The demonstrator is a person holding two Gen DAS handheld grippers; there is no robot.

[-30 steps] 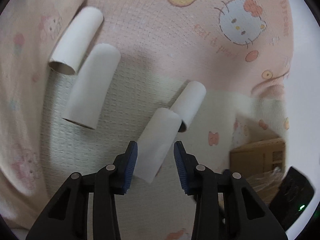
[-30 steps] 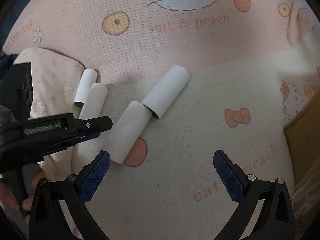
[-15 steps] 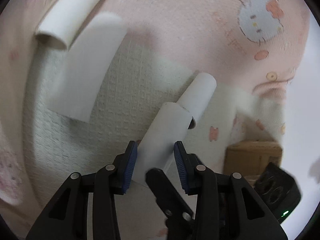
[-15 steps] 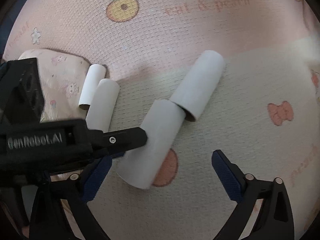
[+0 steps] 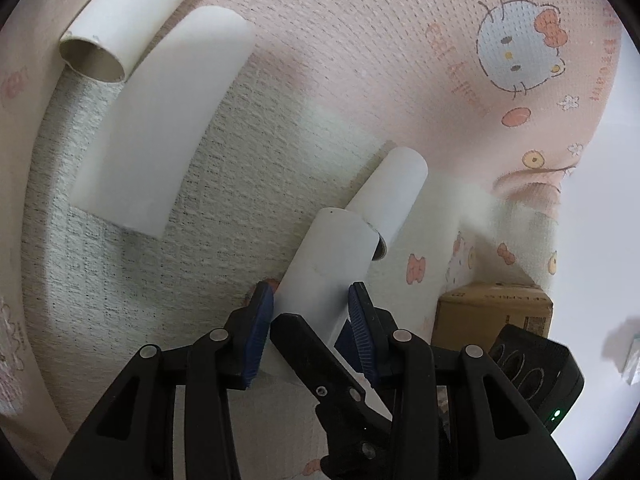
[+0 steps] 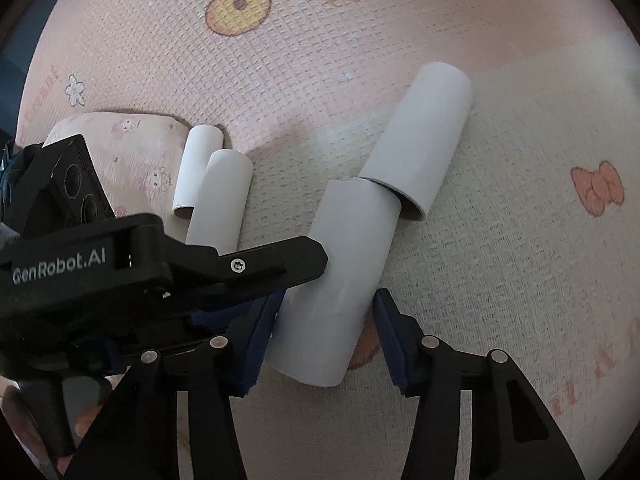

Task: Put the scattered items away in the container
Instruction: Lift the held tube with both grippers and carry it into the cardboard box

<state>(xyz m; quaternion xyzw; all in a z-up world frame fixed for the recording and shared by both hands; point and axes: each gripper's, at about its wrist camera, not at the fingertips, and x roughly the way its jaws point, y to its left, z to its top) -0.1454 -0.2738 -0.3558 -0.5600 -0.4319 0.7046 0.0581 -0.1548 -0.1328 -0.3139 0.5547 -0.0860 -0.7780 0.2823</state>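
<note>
Both grippers are on the same cardboard tube (image 6: 344, 284), a smooth matte white cylinder lying flat on the printed play mat (image 6: 500, 280).

Right gripper (image 6: 324, 332): jaws narrowed around the near half of that tube, ribbed blue pads (image 6: 260, 336) on either side. Left pad sits at the tube wall, right pad looks just off it; can't confirm firm contact.

Left gripper (image 5: 310, 322): jaws also narrow, straddling the same tube (image 5: 328, 264) from the other side. Blue ribbed pads (image 5: 260, 328) close to the wall on both flanks; whether they clamp it isn't clear. The right gripper's black finger crosses in front of the tube end in this view.

A second tube (image 6: 420, 144) lies end to end with the first, its open mouth overlapping the first tube's far end, brown-grey cardboard visible inside the rim.

Two more tubes lie side by side and touching off to the left: a wider one (image 5: 160, 120) and a thinner one (image 5: 132, 12) with a frayed open end.

Mat is a woven-texture foam, pink and cream with cartoon cat and bow prints. A brown corrugated cardboard box (image 5: 496, 312) sits at the mat edge, well apart from the tubes.
</note>
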